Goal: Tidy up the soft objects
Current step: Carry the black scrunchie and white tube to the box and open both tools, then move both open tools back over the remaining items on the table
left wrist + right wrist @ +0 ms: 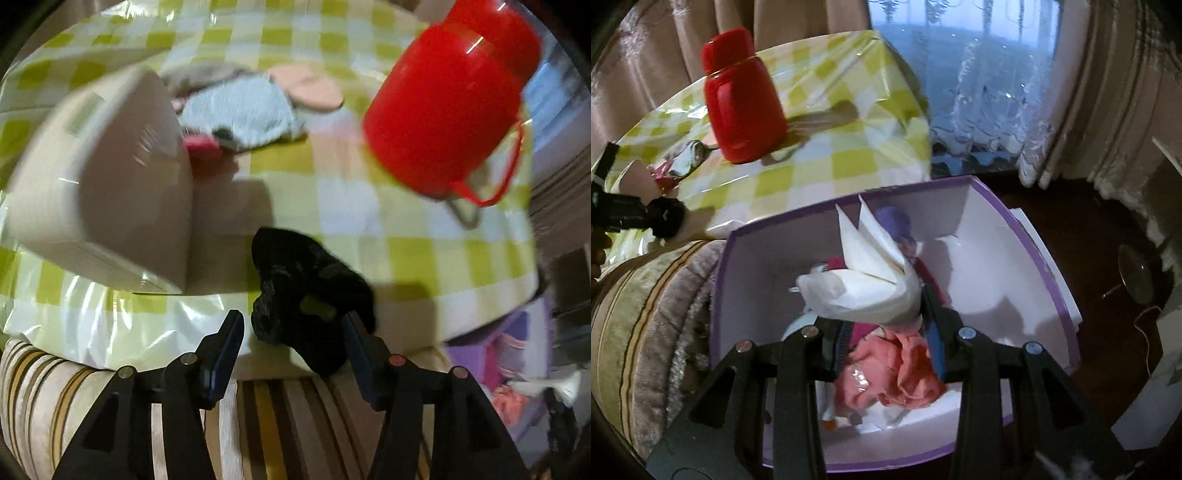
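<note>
The white napkin hides the purple box's deeper contents.

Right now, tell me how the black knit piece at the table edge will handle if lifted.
The black knit piece looks crumpled and shapeless, so it will probably flop and drape. It seems light, and its fuzzy surface should grip rather than slip.

Open tablecloth ahead of the left tongs, flanked by 2 obstacles
Ahead-left stands the beige box, ahead-right the red jug; checked tablecloth between them lies bare.
</note>
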